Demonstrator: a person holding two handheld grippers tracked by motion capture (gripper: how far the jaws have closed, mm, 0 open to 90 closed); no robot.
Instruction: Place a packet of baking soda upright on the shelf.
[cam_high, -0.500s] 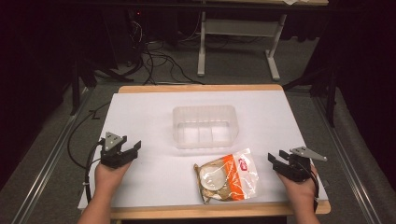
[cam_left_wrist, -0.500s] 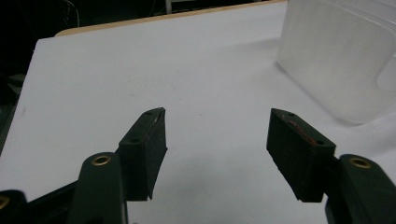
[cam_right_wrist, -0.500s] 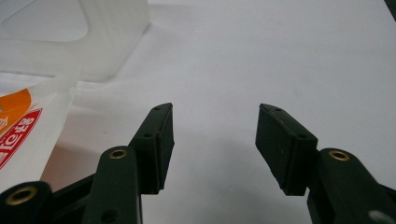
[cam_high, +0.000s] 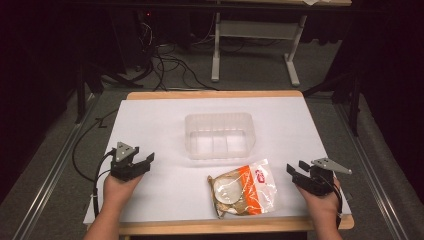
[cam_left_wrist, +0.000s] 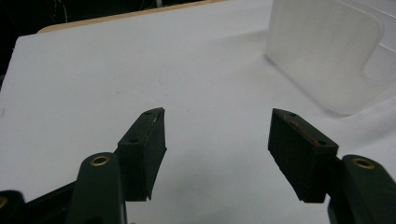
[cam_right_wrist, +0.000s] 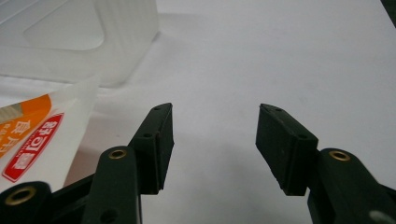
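Observation:
A clear plastic tub (cam_high: 219, 135) stands empty in the middle of the white table (cam_high: 165, 115). In front of it lies a clear bag with an orange and red label (cam_high: 243, 188), round pale pieces inside. My left gripper (cam_high: 148, 161) rests at the table's left, open, nothing between its jaws; its own view has the tub (cam_left_wrist: 327, 51) ahead to the right. My right gripper (cam_high: 295, 171) sits just right of the bag, open and empty; in its view the bag (cam_right_wrist: 37, 135) lies at the left and the tub (cam_right_wrist: 79, 37) beyond.
The white sheet covers a wooden tabletop with its edge (cam_high: 225, 226) near me. Cables (cam_high: 165, 65) and a metal table frame (cam_high: 255, 40) stand on the dark floor beyond the far edge.

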